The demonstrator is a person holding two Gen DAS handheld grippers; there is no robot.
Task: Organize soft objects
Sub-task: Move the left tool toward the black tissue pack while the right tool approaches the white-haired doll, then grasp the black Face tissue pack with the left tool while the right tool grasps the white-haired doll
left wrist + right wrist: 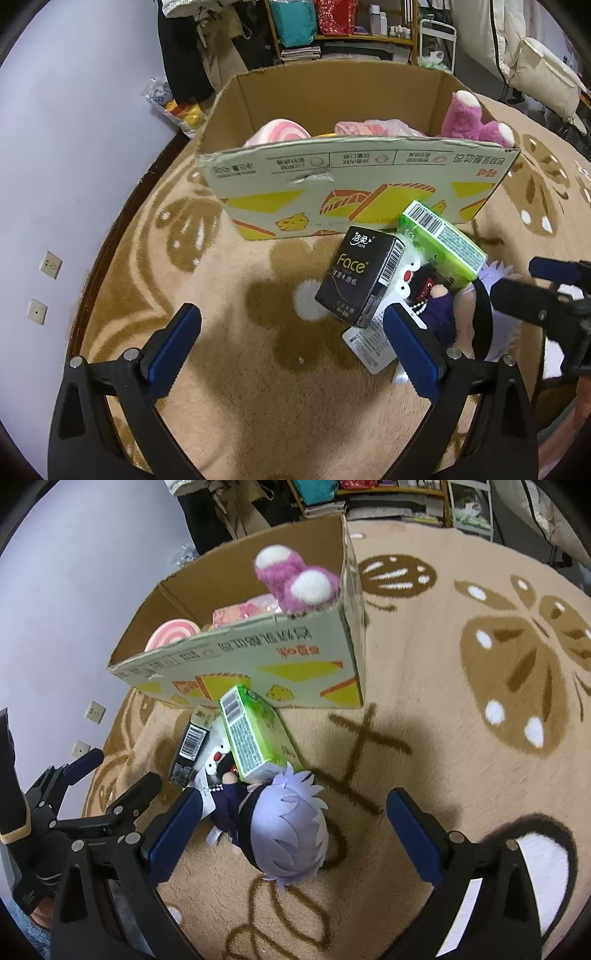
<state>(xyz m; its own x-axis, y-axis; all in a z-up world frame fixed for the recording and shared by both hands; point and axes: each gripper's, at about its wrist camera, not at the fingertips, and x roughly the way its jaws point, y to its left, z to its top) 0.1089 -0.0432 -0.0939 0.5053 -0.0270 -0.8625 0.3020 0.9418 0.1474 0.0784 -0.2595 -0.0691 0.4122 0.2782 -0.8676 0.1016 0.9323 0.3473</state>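
Observation:
A cardboard box (354,177) (258,664) stands on the rug and holds a pink plush (476,122) (295,579), a pink-and-white swirl cushion (277,133) (171,633) and a pink bag (376,127). In front of it lie a black tissue pack (358,277) (190,744), a green tissue pack (443,240) (255,734), a small black-and-white plush (421,277) (218,760) and a white-haired doll (288,830). My left gripper (291,343) is open, above bare rug left of the black pack. My right gripper (295,830) is open, its fingers on either side of the doll.
A tan patterned rug (461,701) covers the floor. A wall with sockets (50,264) runs on the left. Shelves (332,29) and hanging clothes stand behind the box. A cream seat (543,77) is at far right.

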